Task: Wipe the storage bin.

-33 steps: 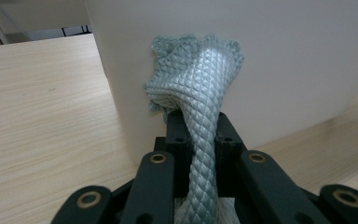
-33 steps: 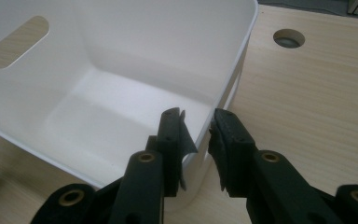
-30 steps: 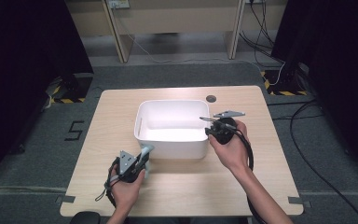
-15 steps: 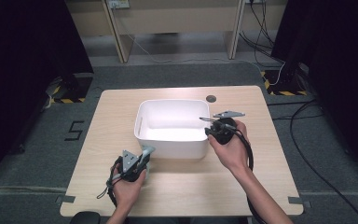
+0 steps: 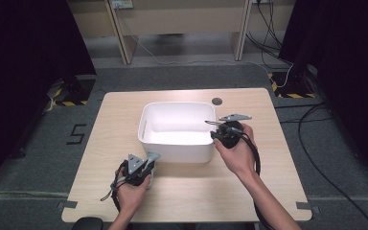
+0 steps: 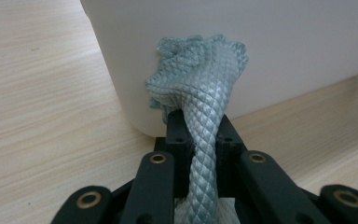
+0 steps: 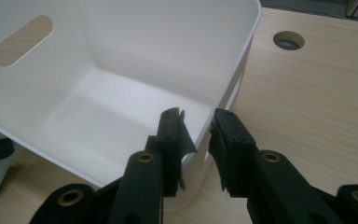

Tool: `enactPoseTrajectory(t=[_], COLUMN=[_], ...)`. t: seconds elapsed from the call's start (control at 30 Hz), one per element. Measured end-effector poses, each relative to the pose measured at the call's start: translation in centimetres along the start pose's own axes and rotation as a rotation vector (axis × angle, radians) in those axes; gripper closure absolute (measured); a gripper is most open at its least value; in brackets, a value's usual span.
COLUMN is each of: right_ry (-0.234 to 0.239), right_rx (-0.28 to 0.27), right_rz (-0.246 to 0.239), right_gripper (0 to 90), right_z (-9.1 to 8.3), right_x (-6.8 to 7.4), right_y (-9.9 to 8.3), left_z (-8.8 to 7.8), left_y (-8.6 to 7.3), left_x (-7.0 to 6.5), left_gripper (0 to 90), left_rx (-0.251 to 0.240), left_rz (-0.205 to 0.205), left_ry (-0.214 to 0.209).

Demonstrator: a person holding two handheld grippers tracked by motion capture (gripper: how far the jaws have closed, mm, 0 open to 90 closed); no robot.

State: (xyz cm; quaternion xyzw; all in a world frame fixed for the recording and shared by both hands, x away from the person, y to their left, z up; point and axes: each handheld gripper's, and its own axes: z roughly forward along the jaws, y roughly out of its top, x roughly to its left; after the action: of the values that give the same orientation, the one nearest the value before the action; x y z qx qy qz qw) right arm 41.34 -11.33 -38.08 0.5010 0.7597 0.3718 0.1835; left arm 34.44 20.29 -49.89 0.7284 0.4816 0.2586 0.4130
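A white plastic tub (image 5: 177, 104) stands in the middle of the wooden table (image 5: 278, 182). Close to the tub's front left corner, my left gripper (image 5: 149, 158) is shut on a pale blue-green waffle cloth (image 6: 200, 79). The cloth bunches up above the jaws, right by the tub's outer wall (image 6: 270, 51). My right gripper (image 5: 213, 129) sits at the tub's right wall. In the right gripper view, the gripper (image 7: 198, 126) has one jaw inside the tub (image 7: 121, 46) and one outside, closed on the rim. The tub's floor is bare.
A round cable hole (image 5: 216, 101) lies in the tabletop just behind the tub. The tub has an oval handle slot (image 7: 21, 39) in its far wall. Dark curtains and floor cables ring the table.
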Motion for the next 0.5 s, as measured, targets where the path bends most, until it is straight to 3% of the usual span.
enactPoseTrajectory(t=[0.5], right_ry=[0.0], right_rx=[-0.002], right_rz=[-0.001], right_gripper=[72.9], right_z=[-0.02], right_x=[0.11], right_y=[-0.02], left_z=[0.67], left_y=[-0.48], left_x=[0.33], left_gripper=[80.1], left_rx=[0.083], left_rz=[-0.011], left_ry=[-0.001])
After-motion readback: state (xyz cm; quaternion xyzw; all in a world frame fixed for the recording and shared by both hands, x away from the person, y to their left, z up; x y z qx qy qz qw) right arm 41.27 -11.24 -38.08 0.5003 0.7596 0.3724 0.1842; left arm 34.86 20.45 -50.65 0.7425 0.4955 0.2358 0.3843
